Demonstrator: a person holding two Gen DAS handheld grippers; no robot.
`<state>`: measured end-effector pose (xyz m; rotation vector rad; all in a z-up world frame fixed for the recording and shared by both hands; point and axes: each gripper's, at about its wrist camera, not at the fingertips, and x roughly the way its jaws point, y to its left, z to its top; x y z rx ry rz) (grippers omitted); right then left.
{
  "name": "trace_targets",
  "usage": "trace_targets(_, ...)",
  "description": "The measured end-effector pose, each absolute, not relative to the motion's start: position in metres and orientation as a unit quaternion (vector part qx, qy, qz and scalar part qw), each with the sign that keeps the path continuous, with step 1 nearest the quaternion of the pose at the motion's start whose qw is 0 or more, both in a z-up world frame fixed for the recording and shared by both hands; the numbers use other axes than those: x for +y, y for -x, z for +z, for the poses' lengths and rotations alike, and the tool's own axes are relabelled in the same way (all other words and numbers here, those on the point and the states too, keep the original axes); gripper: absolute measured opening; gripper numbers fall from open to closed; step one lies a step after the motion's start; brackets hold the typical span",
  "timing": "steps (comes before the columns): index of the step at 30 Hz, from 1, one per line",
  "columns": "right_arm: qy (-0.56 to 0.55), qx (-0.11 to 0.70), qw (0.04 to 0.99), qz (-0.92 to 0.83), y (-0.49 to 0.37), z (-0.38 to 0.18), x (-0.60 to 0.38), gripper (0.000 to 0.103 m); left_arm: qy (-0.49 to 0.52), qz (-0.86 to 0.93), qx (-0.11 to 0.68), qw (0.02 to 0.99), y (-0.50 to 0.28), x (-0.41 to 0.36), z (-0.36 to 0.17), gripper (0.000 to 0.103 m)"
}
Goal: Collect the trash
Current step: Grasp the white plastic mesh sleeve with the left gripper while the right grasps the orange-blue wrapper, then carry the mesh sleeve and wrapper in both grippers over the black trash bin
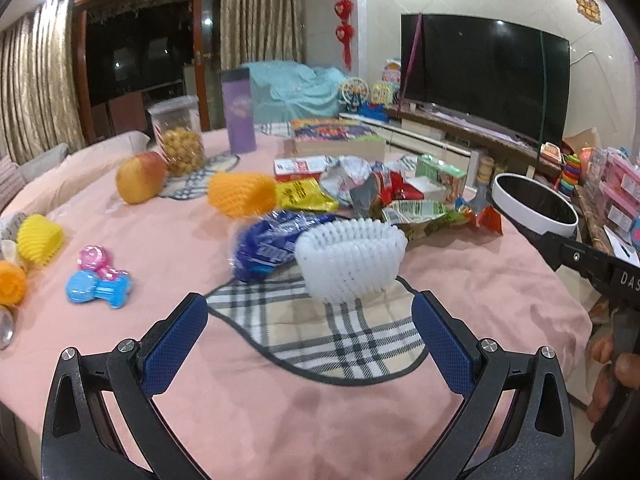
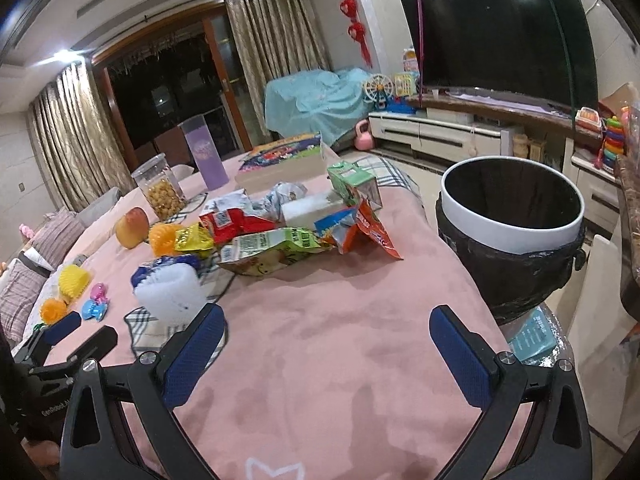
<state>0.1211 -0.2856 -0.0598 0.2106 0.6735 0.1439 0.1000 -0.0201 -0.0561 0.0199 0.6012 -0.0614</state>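
Observation:
A pile of crumpled snack wrappers (image 1: 384,196) lies at the far middle of the pink table (image 1: 248,392); it also shows in the right wrist view (image 2: 280,232). A white foam fruit net (image 1: 352,260) stands just beyond my open, empty left gripper (image 1: 310,334), beside a blue plastic wrapper (image 1: 272,244). An orange foam net (image 1: 242,194) lies farther back. My right gripper (image 2: 328,354) is open and empty above bare tablecloth. The white-rimmed trash bin (image 2: 512,224) with a black liner stands off the table's right edge.
An apple (image 1: 140,178), a snack jar (image 1: 178,136), a purple cup (image 1: 238,110) and a boxed game (image 1: 336,136) stand at the back. Yellow and orange nets (image 1: 40,236) and small toys (image 1: 100,276) lie at the left. A checked mat (image 1: 320,336) lies under the left gripper.

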Motion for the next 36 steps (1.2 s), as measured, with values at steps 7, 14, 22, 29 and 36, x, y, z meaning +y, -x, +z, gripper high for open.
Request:
trace_targets(7, -0.107, 0.344, 0.93, 0.072, -0.156, -0.067, -0.298, 0.102, -0.004, -0.037, 0.319, 0.947, -0.133, -0.028, -0.068, 0.102)
trace_targets(14, -0.108, 0.374, 0.918, 0.076, -0.199, -0.078, -0.309, 0.095, -0.015, -0.043, 0.337, 0.94, -0.158, -0.042, -0.076, 0.09)
trace_targets(22, -0.103, 0.4, 0.907, 0.077, -0.237, -0.094, -0.312, 0.066, -0.015, -0.066, 0.358, 0.931, -0.171, -0.051, -0.083, 0.051)
trace_targets(29, -0.124, 0.397, 0.905, 0.083, -0.224, -0.097, -0.324, 0.015, -0.002, -0.093, 0.359, 0.929, -0.17, -0.058, -0.079, 0.023)
trace_targets(36, -0.148, 0.38, 0.909, 0.081, -0.199, -0.083, -0.339, 0.012, -0.01, -0.132, 0.319, 0.938, -0.147, -0.083, -0.055, 0.023)
